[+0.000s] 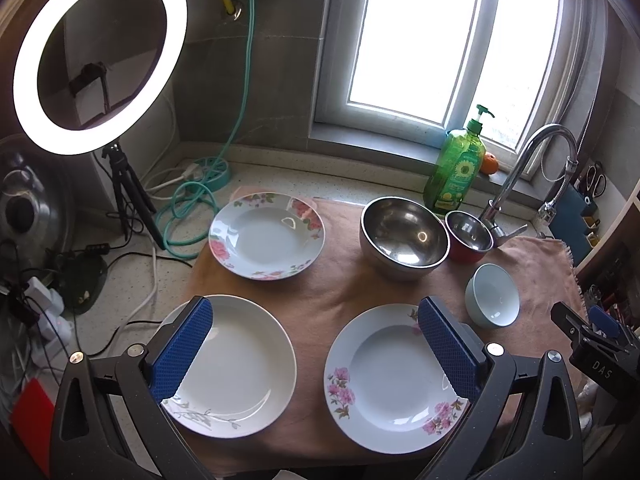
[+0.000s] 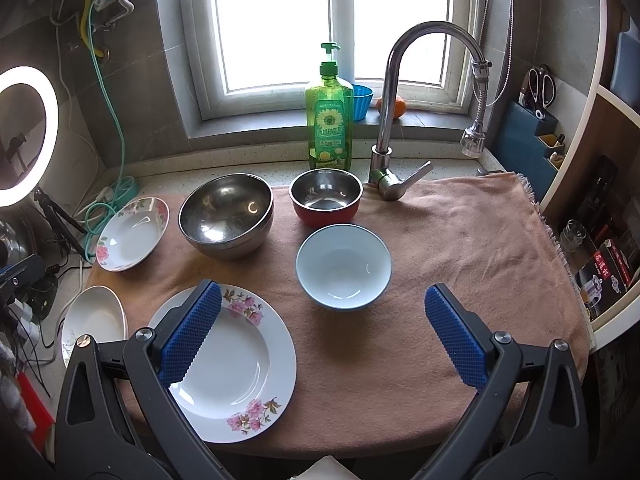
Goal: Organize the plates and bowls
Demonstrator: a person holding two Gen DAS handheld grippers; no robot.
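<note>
A peach-coloured towel [image 2: 460, 240] covers the counter and carries all the dishes: a white plate with grey leaves [image 1: 240, 368] at the near left, a pink-flowered plate [image 1: 396, 384] beside it, a third flowered plate [image 1: 266, 236] behind, then a large steel bowl [image 1: 404, 238], a light blue bowl [image 2: 344, 268] and a small red-sided steel bowl [image 2: 326, 196] by the tap [image 2: 400, 120]. The left gripper [image 1: 316, 356] hangs over the two near plates, fingers spread wide and holding nothing. The right gripper [image 2: 320, 344] is likewise apart and empty, just short of the blue bowl.
</note>
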